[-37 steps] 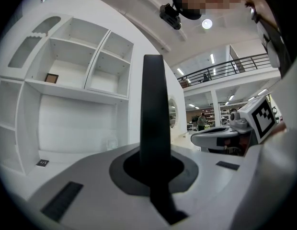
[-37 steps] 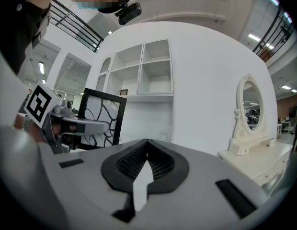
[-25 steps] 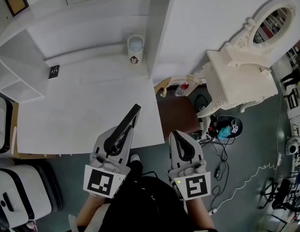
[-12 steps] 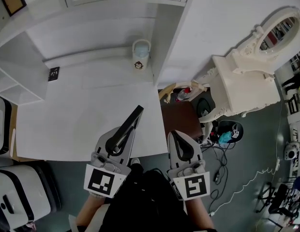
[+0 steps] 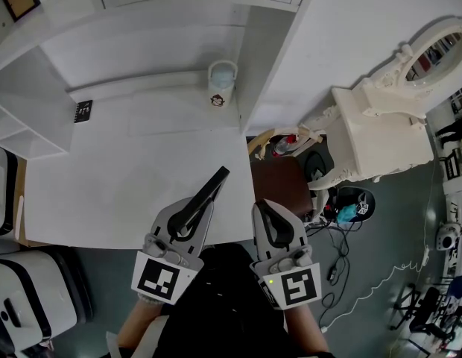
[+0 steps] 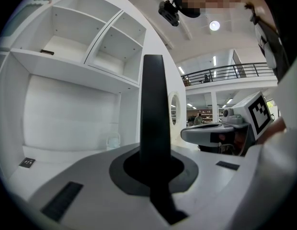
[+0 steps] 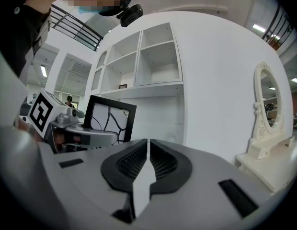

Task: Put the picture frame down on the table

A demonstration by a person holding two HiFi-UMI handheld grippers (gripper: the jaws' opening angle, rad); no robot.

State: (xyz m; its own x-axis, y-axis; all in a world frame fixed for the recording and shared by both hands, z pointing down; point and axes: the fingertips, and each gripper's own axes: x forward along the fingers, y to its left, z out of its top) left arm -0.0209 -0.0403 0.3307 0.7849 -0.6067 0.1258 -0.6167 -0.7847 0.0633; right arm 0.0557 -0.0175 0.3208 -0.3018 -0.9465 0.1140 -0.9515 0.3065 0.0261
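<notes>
A black picture frame (image 5: pixel 207 193) stands on edge in my left gripper (image 5: pixel 188 222), which is shut on its lower part, above the near right corner of the white table (image 5: pixel 104 177). In the left gripper view the picture frame (image 6: pixel 153 109) shows edge-on as a dark upright bar between the jaws. From the right gripper view the picture frame (image 7: pixel 110 121) shows its black border and a white face with curved black lines. My right gripper (image 5: pixel 272 228) is shut and holds nothing, beside the left one, just off the table's right edge.
A small jar with a pale blue lid (image 5: pixel 220 84) stands at the table's back right. A black marker card (image 5: pixel 83 111) lies at the back left. White shelving (image 5: pixel 37 88) rises behind. An ornate white mirror stand (image 5: pixel 387 118), a brown seat (image 5: pixel 279 181) and cables lie to the right.
Both grippers have moved forward toward the table, the left one carrying the picture frame further over the table's near right corner. Jaws unchanged.
</notes>
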